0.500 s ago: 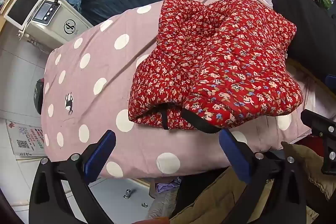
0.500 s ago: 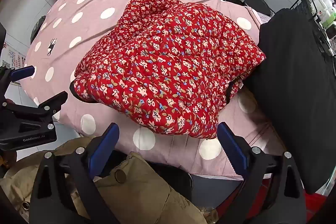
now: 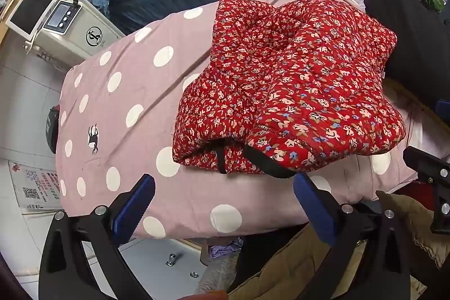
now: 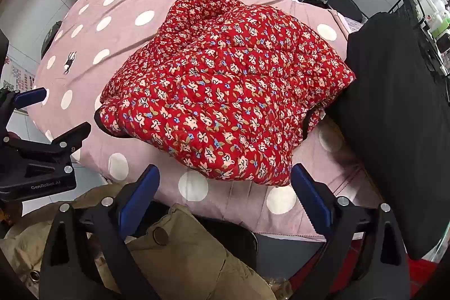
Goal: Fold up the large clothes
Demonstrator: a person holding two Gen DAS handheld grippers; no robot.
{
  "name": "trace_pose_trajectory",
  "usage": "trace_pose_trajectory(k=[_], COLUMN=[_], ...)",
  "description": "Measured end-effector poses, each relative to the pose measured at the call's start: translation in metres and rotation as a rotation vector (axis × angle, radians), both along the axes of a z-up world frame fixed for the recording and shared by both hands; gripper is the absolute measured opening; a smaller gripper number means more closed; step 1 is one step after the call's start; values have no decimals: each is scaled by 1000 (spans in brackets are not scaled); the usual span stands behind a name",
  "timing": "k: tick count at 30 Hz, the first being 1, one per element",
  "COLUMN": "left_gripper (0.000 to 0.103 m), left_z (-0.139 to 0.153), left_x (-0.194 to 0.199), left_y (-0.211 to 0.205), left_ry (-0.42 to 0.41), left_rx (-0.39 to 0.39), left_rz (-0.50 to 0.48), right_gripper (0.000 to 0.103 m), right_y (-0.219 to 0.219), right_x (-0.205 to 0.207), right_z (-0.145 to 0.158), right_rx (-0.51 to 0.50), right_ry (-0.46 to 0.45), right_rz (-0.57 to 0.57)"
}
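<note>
- While both cameras look steeply down on the same folded red floral quilted jacket, only the left wrist view shows its near-left open edge, where black binding curves out between the layers.
- From the right wrist view, the jacket shows a rounded folded front, and a black fabric slab lies just beside it on the right, touching its edge.
- That view also catches the left gripper off to its left, clear of the jacket.
- Across the left wrist view, a white machine with a small display and a paper sheet with a QR code on the tiled floor sit far left of the tool.
- Puffy, stitched in squares, the jacket rests on a pink polka-dot sheet that is smooth with faint creases.
- Khaki cloth with a metal snap bunches under the right gripper.
- Ahead of the left gripper, the jacket lies just beyond the blue fingertips, slightly right.
- Both grippers point sharply downward, jaws spread wide with nothing between them, and neither touches the jacket.
</note>
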State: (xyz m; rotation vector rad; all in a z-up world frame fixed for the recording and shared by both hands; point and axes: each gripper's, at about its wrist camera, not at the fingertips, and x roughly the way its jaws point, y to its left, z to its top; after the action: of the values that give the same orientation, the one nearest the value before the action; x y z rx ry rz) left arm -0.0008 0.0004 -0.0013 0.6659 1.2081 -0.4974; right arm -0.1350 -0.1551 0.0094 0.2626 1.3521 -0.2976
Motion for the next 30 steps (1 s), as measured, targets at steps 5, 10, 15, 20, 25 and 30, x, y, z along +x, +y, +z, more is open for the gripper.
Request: trace_pose_trajectory(k=[5, 10, 15, 20, 25, 30], left_gripper=[97, 97, 97, 97, 97, 97], left_z=[-2, 0, 2, 1, -2, -3], left_x=[0, -1, 0, 0, 0, 0], left_y=[1, -1, 2, 3, 4, 6], left_ry=[2, 1, 5, 8, 11, 12], left_rx=[2, 3, 2, 3, 8, 8], left_rz=[-1, 0, 2, 1, 6, 7], right_gripper=[93, 93, 93, 93, 93, 93], right_y=[0, 1, 2, -1, 2, 1], right_x=[0, 0, 0, 0, -2, -2], right_z=[0, 0, 2, 0, -1, -2], right_rx=[1, 1, 1, 1, 2, 3], right_ry=[2, 2, 3, 3, 4, 5], right_rz=[1, 1, -1, -1, -4, -3])
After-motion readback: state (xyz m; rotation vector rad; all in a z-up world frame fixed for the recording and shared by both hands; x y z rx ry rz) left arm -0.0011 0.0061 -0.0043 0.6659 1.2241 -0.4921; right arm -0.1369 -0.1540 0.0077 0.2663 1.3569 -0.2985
